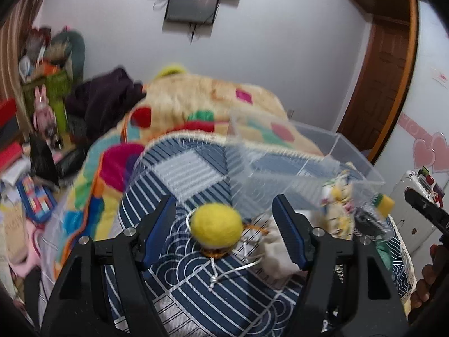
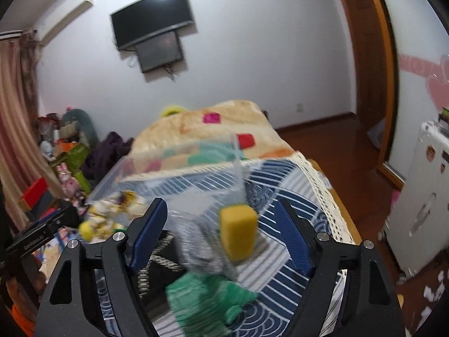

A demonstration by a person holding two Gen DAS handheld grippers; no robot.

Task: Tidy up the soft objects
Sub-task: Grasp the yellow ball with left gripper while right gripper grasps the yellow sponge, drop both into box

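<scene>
Risk: left gripper (image 1: 224, 224), jaws spread wide and empty around the yellow felt ball (image 1: 216, 224), may snag its white cord (image 1: 233, 269); right gripper (image 2: 221, 233), equally wide and empty, may crush the yellow sponge (image 2: 238, 233).

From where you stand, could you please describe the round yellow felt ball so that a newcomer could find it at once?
Start at the bed's blue and white patterned cover, in front of the clear plastic storage box. The round yellow felt ball lies there between the open blue-padded fingers of the left gripper, beside a small beige cloth pouch. Unlike the yellow rectangular sponge block, it is fuzzy and round, with white string attached.
</scene>
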